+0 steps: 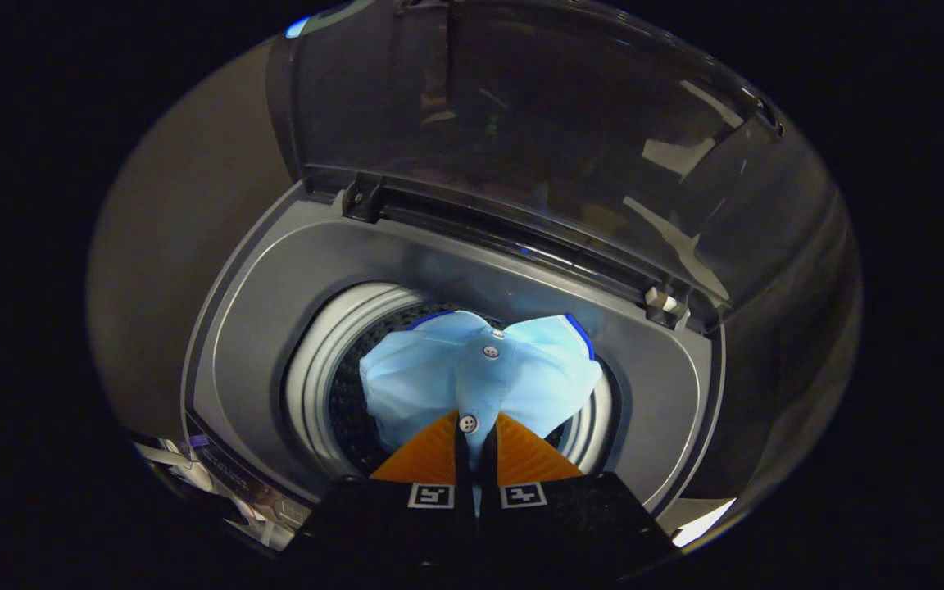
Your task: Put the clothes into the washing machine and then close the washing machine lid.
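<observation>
Jaws clamp the light-blue shirt (472,381) at its button strip — hanging over the washing machine drum (320,360).

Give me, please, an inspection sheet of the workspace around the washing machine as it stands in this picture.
Surface: grey top deck of the washing machine around a round drum opening.
Job's things: light blue shirt with white buttons, hanging over the drum; lid raised upright behind.
Clutter: nothing seen.
Grippers: gripper shut on the shirt's button strip, both fingers pressing it, above the drum opening.
Cables: nothing seen.
Surroundings: dim plain wall beside the lid; the machine's glossy front edge near the fingers.
</observation>
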Action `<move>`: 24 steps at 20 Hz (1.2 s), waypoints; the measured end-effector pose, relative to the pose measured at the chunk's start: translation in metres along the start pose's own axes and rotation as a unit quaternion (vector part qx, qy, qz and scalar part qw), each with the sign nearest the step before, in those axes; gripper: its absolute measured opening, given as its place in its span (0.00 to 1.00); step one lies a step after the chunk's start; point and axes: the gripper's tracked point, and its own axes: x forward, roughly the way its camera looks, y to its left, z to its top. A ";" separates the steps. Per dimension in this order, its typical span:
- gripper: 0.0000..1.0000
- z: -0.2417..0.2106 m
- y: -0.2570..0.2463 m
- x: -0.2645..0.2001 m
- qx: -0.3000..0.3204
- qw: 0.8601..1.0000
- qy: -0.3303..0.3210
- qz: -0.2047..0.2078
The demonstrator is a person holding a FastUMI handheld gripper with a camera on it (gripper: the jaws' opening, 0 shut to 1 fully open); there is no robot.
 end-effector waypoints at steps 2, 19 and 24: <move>0.08 0.000 0.001 0.002 0.045 0.999 0.005 0.004; 0.25 0.007 -0.012 0.003 0.101 0.995 -0.011 -0.003; 0.65 -0.002 -0.011 -0.004 0.108 0.994 0.025 0.002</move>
